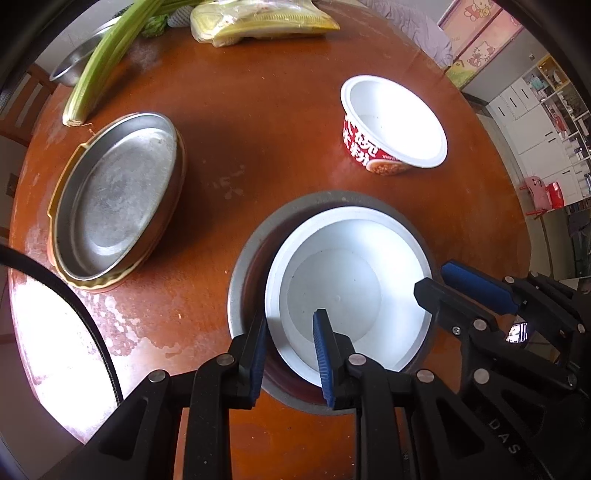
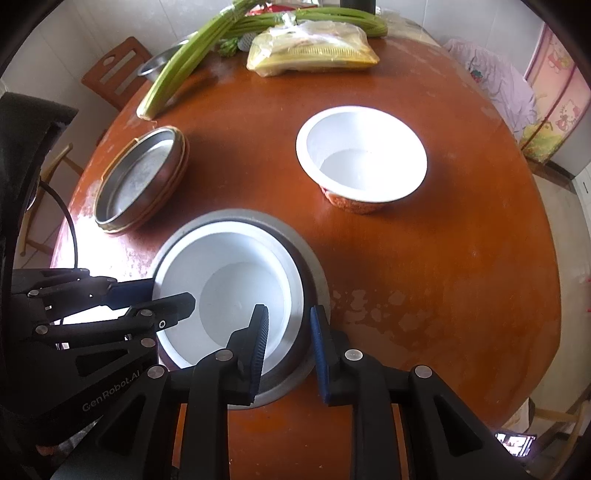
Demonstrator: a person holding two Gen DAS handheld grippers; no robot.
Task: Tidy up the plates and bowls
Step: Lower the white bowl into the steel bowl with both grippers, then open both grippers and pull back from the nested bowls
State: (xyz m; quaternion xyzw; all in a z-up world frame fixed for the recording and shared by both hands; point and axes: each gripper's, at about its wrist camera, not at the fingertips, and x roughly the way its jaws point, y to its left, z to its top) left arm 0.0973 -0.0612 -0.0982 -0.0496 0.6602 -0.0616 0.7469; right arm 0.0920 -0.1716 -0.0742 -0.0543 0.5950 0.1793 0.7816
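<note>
A white bowl (image 1: 351, 280) (image 2: 236, 280) sits nested inside a grey metal bowl (image 1: 255, 236) (image 2: 314, 273) near the table's front edge. My left gripper (image 1: 290, 356) is open and straddles the near left rim of both bowls. My right gripper (image 2: 288, 349) is open and straddles their right rim; it also shows in the left wrist view (image 1: 436, 280). A red and white noodle bowl (image 1: 391, 125) (image 2: 362, 155) stands upright and empty farther back. A metal plate (image 1: 114, 195) (image 2: 140, 177) lies stacked on a yellowish plate at the left.
On the round brown table (image 1: 258, 110) lie celery stalks (image 1: 107, 51) (image 2: 184, 62), a yellow plastic bag (image 1: 258, 18) (image 2: 314, 51) and a small metal bowl (image 1: 77, 55) at the back. A wooden chair (image 2: 114, 70) stands behind the table.
</note>
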